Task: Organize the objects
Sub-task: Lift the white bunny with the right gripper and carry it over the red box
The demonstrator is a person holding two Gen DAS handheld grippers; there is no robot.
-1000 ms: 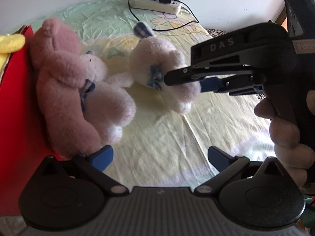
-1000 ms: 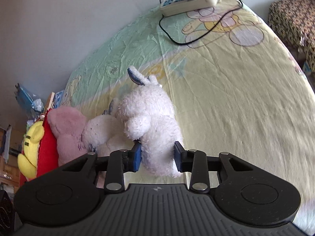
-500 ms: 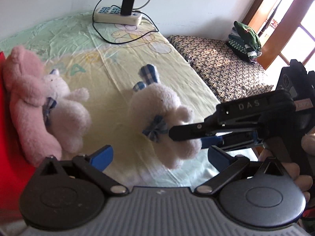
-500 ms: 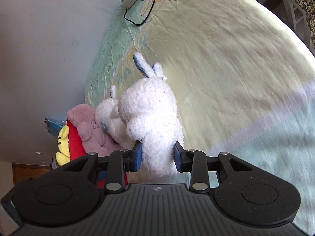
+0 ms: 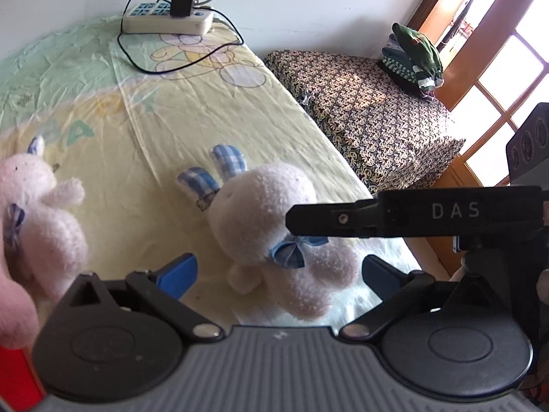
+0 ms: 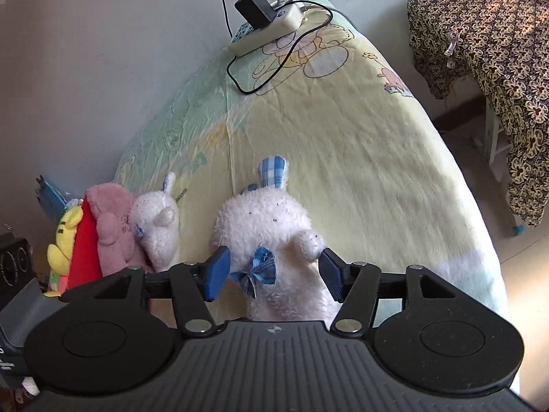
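A white plush rabbit [image 6: 267, 240] with blue checked ears and a blue bow lies on the yellow bed sheet [image 6: 360, 158]. My right gripper [image 6: 272, 276] is open, one blue pad on each side of the rabbit's body, with a gap to both. The rabbit also shows in the left wrist view [image 5: 274, 226], between and just beyond my open, empty left gripper [image 5: 278, 274]. A second white rabbit [image 6: 158, 226] leans on a pink plush [image 6: 109, 230] at the left, next to a red and yellow toy [image 6: 73, 240].
A white power strip [image 6: 271, 27] with a black adapter and cable lies at the bed's far end. A table with a patterned cloth [image 6: 487, 44] stands right of the bed, with folded clothes [image 5: 411, 55] on it. The bed edge falls away at the right.
My right gripper has opened and let go of the white rabbit, which now lies on the sheet apart from the other plush toys. The left gripper has swung right and stays open.
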